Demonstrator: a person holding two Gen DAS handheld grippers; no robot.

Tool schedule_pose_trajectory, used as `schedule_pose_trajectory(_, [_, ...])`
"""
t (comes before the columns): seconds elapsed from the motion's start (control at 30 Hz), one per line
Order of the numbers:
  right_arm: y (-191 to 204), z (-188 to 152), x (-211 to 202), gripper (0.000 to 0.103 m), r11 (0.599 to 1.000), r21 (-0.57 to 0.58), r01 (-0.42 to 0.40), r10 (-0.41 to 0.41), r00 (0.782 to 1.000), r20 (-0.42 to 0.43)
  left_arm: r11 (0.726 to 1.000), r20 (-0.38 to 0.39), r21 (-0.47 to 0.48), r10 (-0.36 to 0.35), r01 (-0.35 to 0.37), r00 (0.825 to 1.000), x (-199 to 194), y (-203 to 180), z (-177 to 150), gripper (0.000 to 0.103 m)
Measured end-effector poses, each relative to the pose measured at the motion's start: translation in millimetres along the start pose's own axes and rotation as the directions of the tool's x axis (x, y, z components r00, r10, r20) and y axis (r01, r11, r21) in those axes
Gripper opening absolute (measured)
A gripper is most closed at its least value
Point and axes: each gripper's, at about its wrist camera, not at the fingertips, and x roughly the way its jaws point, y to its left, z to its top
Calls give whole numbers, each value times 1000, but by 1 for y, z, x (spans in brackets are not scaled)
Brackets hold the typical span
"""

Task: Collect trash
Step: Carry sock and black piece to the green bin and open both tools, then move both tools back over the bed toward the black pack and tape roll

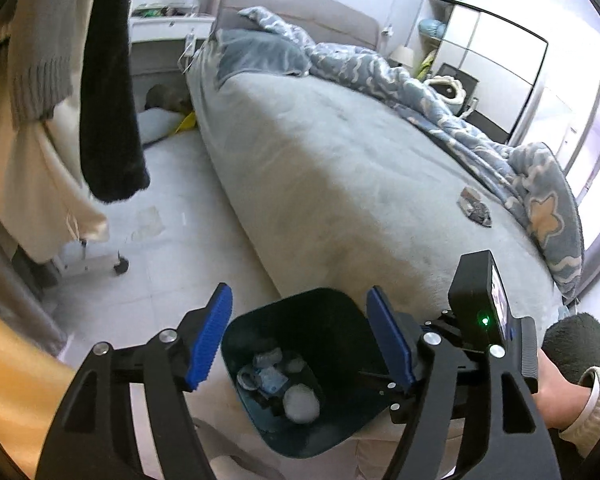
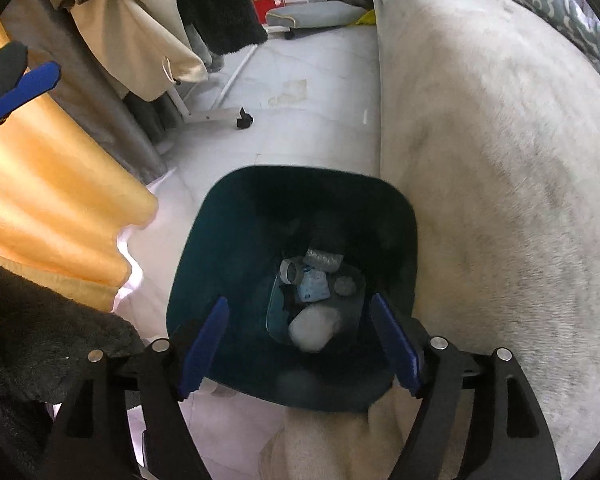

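A dark teal trash bin (image 2: pixel 220 248) stands on the floor beside the bed; it also shows in the left wrist view (image 1: pixel 348 432). Inside lie a white crumpled wad (image 2: pixel 312 328), a blue-and-white wrapper (image 2: pixel 312 286), a clear plastic piece (image 2: pixel 324 260) and other scraps. My right gripper (image 2: pixel 300 344) is open and empty right above the bin's mouth. My left gripper (image 1: pixel 300 340) is open and empty, also over the bin. A small crumpled wrapper (image 1: pixel 474 206) lies on the grey bed sheet (image 1: pixel 320 168).
The bed (image 2: pixel 500 160) fills the right side, with a blue patterned duvet (image 1: pixel 440 92). A clothes rack on wheels (image 2: pixel 220 116) with hanging garments (image 1: pixel 108 80) stands left. An orange curtain (image 2: pixel 48 184) hangs at the left. A pillow (image 2: pixel 316 14) lies on the tiled floor (image 2: pixel 300 128).
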Motion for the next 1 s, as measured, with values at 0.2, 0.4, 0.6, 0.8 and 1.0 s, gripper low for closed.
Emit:
schedule_pose_trajectory(0.2, [-5, 6, -35, 79, 1000, 10, -4, 4, 996, 94, 1000, 93, 15, -27, 26, 995, -20, -7, 15, 73])
schedule_pose_trajectory(0.4, [-23, 5, -74, 83, 998, 55, 32, -42, 978, 205, 996, 153, 38, -84, 79, 985, -34, -17, 33, 82])
schedule_pose_trajectory(0.6, [-60, -3, -103, 88, 987, 126, 101, -131, 956, 261, 990, 197, 36, -138, 133, 971, -35, -30, 47, 88])
schedule_pose_trajectory(0.8, [-96, -6, -127, 91, 975, 195, 110, -165, 940, 297, 997, 251, 22, -77, 74, 965, -29, -46, 57, 94])
schedule_pose_trajectory(1.0, [-129, -10, -141, 93, 963, 231, 139, -210, 925, 318, 998, 268, 5, -60, 61, 961, -17, -64, 68, 96])
